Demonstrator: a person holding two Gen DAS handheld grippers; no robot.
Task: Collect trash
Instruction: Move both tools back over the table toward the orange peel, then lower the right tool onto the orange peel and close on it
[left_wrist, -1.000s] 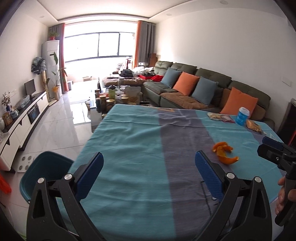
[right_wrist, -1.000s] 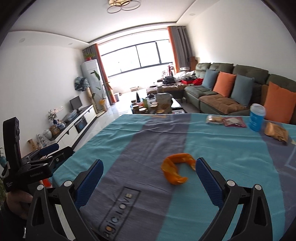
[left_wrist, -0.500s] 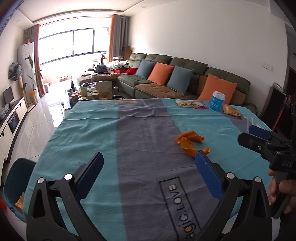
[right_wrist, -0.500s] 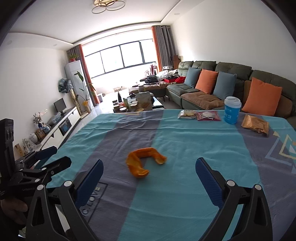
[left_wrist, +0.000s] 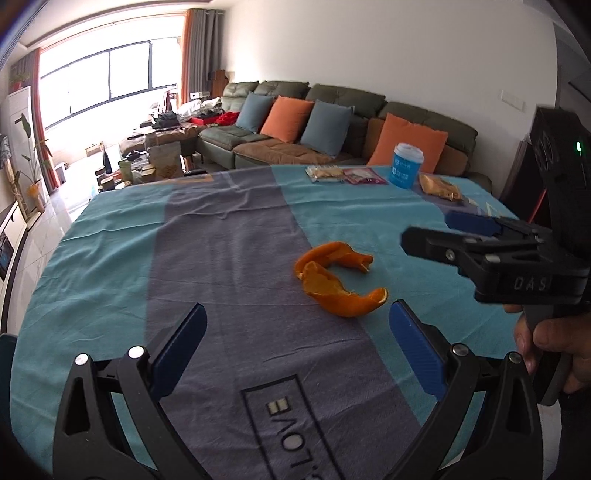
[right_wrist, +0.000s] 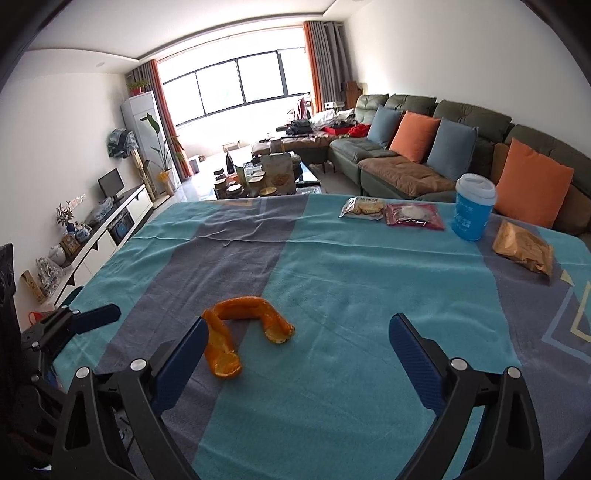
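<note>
On the table, the peel lay uncollected just ahead of your left gripper and by your right gripper, both gaping wide and empty, while wrappers and a cup waited at the far edge.

Left gripper: jaws spread wide, nothing between them, pointing forward and slightly down.
Left gripper fingers: blue pads facing each other, well apart.
Right gripper: jaws spread wide, nothing held, pointing forward and slightly down.
Right gripper from the left camera: black body at the right edge, blue-tipped fingers pointing left.
Right hand: wrapped around the right gripper's handle.
</note>
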